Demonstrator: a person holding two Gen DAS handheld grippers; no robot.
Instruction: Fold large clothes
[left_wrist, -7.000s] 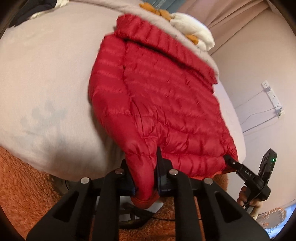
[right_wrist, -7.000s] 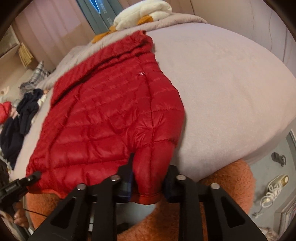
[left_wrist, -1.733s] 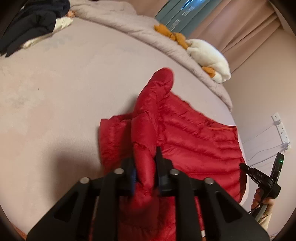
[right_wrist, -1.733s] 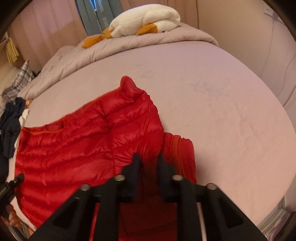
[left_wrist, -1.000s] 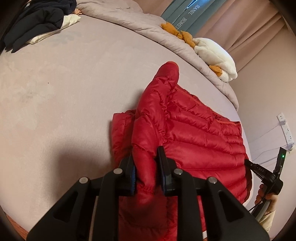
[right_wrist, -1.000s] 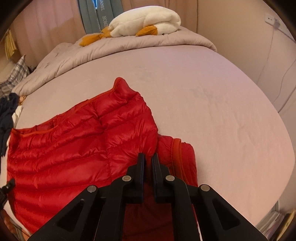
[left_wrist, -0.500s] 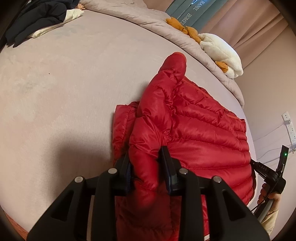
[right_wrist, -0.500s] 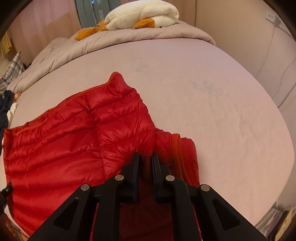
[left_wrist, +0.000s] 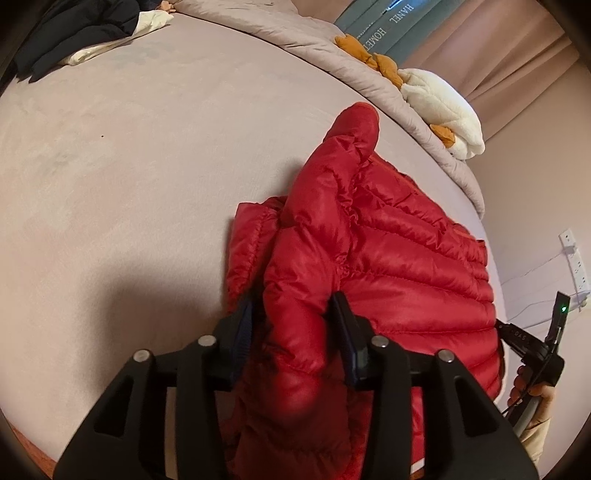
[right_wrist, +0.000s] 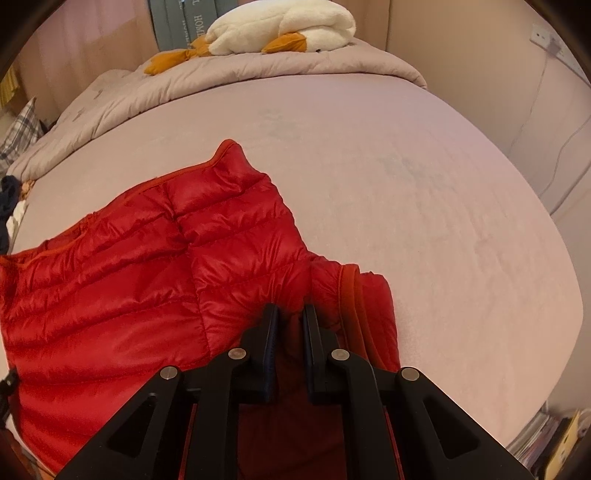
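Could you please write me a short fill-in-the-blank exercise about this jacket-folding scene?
1. The puffy jacket lying on the bed is ____ in colour.
2. The left gripper has a jacket ____ between its fingers.
3. The white plush toy lies on the rumpled ____.

Missing words: red; sleeve; blanket

A wide bed with a smooth mauve-grey sheet fills both views. A red quilted down jacket lies folded on its near part, one sleeve raised off the sheet. Along the far edge a rumpled grey duvet is bunched up, and a white plush goose with orange feet rests on top of it. At the far left corner sits a heap of dark clothes over something cream-white, well apart from the jacket.
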